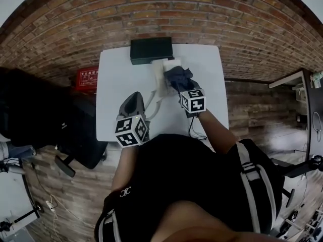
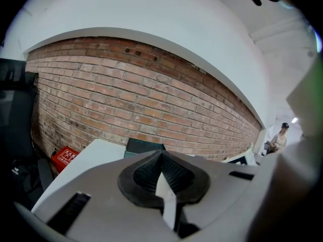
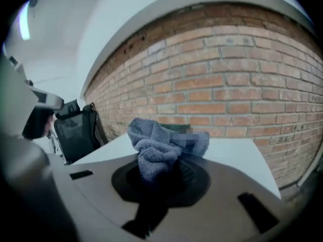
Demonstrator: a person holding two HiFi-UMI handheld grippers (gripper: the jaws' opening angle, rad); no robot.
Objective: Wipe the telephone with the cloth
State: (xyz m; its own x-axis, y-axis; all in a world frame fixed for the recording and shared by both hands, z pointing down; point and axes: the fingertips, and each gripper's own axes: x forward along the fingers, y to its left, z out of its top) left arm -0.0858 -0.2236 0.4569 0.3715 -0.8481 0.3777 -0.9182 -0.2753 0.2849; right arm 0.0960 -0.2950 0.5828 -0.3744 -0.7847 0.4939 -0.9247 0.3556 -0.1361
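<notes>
My cloth (image 1: 177, 76) and right gripper (image 1: 183, 87) cover most of the telephone (image 1: 162, 74); in my right gripper view it is lost behind the bunched cloth

White table (image 1: 116, 84) against a brick wall (image 1: 151, 14); dark box (image 1: 151, 50) at its far edge; red box (image 1: 87, 77) and black chair (image 1: 45, 120) at left.
</notes>
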